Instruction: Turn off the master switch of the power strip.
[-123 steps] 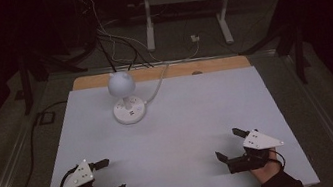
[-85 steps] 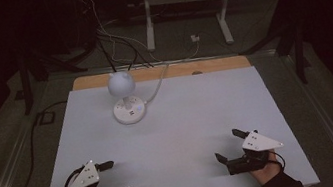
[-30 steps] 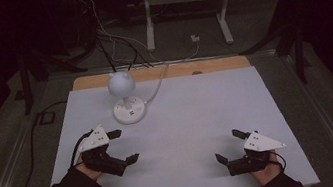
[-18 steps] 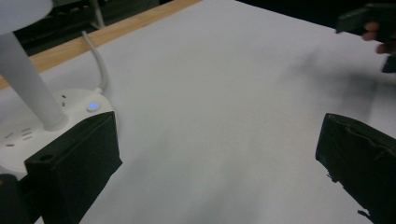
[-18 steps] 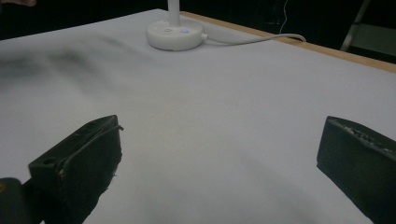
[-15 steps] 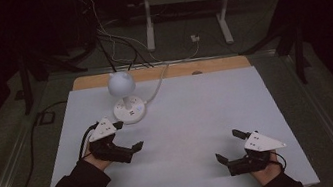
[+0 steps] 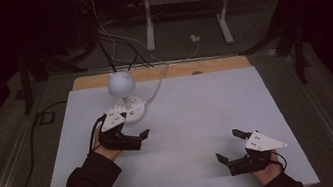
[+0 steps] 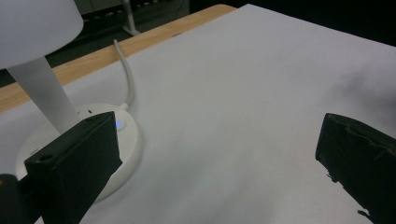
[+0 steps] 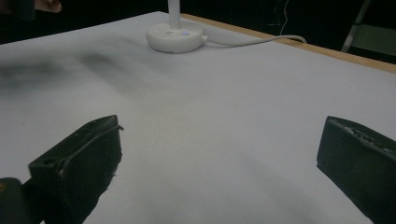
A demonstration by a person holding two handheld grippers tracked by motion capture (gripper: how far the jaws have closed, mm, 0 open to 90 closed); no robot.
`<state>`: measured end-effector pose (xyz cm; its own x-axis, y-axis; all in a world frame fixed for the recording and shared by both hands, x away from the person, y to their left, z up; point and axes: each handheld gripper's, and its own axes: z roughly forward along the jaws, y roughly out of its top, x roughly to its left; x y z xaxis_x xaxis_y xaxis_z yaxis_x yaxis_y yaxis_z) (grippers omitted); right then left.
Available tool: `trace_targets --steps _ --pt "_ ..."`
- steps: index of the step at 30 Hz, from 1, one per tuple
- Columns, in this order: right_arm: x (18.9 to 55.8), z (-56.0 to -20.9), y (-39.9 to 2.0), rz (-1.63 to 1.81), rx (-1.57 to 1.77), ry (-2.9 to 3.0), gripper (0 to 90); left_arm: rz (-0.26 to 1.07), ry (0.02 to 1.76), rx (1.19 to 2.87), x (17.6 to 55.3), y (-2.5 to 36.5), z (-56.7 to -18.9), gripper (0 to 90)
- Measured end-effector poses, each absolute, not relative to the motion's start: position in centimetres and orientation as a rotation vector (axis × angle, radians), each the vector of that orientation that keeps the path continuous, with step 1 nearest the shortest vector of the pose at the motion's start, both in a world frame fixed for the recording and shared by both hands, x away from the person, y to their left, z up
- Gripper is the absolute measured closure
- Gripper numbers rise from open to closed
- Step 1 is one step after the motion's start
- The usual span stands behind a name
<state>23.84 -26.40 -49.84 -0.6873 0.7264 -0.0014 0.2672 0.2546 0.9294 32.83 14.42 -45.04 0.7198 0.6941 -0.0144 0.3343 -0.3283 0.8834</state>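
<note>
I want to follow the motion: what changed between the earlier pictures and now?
The left gripper moved from the near left edge of the table forward to the lamp, jaws open, holding nothing. The right gripper stayed near the right front, open. The lamp did not move.

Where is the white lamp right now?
High view: the white lamp stands far-left on the table, just beyond the left gripper.
</note>
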Motion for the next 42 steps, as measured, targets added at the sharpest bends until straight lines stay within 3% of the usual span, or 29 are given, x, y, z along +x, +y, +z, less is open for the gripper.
trace_targets --steps 17,31,36,42 --pt "23.9 -49.8 -26.5 1.436 0.913 2.096 0.0 0.505 0.838 1.849 34.9 12.5 -44.8 0.4" --pt "23.9 -49.8 -26.7 1.451 0.916 2.089 0.0 0.539 0.950 1.884 36.9 10.7 -45.9 0.5" --pt "23.9 -49.8 -26.7 1.456 0.919 2.087 0.0 0.583 0.963 1.886 37.4 10.2 -46.3 5.9" --pt "23.9 -49.7 -26.8 1.464 0.917 2.083 0.0 0.680 0.984 1.888 38.1 9.9 -46.8 20.3"
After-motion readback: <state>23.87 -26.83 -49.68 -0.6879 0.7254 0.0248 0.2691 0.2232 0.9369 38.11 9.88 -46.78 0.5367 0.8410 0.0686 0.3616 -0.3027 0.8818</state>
